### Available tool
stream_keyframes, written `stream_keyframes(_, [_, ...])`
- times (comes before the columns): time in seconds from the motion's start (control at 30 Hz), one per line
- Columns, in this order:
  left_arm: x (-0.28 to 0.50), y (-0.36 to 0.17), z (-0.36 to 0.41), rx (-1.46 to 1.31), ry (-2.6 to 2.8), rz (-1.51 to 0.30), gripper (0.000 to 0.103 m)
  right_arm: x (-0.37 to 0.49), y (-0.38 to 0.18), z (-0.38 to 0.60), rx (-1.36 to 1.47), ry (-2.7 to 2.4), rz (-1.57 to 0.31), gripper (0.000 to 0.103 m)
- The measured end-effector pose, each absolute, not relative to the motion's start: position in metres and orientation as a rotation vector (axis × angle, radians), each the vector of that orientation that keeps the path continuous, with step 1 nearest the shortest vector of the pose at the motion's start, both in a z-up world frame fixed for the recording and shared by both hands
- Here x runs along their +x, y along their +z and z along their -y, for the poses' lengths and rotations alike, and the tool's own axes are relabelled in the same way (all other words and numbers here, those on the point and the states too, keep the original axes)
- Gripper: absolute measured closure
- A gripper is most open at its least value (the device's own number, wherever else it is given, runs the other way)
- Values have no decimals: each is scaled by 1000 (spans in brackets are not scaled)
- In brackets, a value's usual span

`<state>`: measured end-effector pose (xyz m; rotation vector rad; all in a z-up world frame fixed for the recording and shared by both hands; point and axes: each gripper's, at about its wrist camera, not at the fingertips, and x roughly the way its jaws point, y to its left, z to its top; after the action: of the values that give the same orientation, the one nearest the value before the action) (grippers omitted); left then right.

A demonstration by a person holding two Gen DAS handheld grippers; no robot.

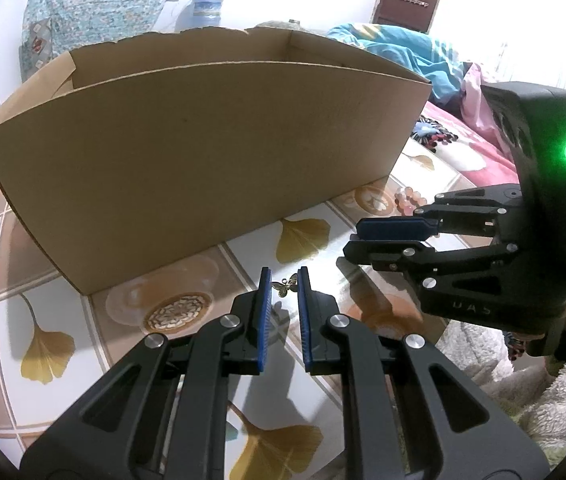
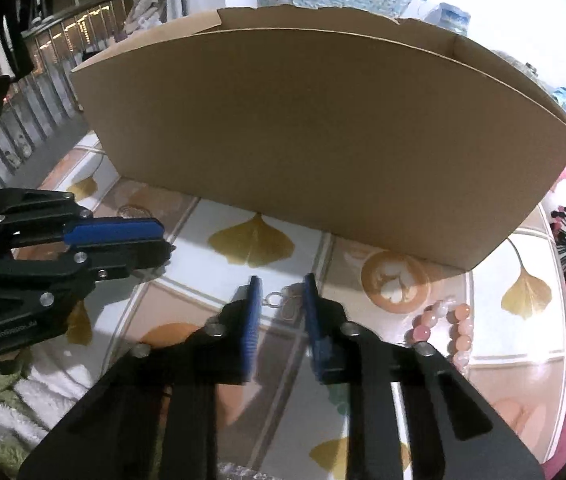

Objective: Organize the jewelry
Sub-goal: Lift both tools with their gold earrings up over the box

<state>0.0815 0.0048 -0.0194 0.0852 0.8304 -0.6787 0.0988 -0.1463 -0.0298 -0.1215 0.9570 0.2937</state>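
The left gripper [image 1: 284, 282] pinches a tiny, light gold metal butterfly charm [image 1: 287, 285] by its thin, slippery wings, while the right gripper [image 2: 281, 295] stands a little open.

The box [image 1: 203, 152] is brown cardboard, matt and plain, with a rough torn top edge. The table cover [image 1: 63, 280] looks like smooth glossy plastic, printed with leaves. The left gripper [image 1: 284, 286] is matt black plastic with shiny metal screws and ribbed blue pads [image 1: 265, 312]. The butterfly charm [image 1: 287, 285] is thin golden metal. The bead bracelet [image 2: 449, 326] is glossy, polished pink. A fluffy towel [image 1: 555, 400] lies near.
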Motion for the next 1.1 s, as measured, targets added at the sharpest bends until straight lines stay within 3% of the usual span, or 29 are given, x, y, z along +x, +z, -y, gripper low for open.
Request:
stream_keyframes(0.6, [75, -8, -5, 105, -676, -801, 91, 87, -10, 164, -64, 323, -908, 83])
stream_keyframes(0.93, [49, 71, -13, 118, -730, -669, 91, 62, 62, 180, -5, 387, -743, 83])
stream_keyframes(1.1, [77, 118, -8, 105, -743, -626, 91, 86, 106, 200, 26, 425, -656, 83])
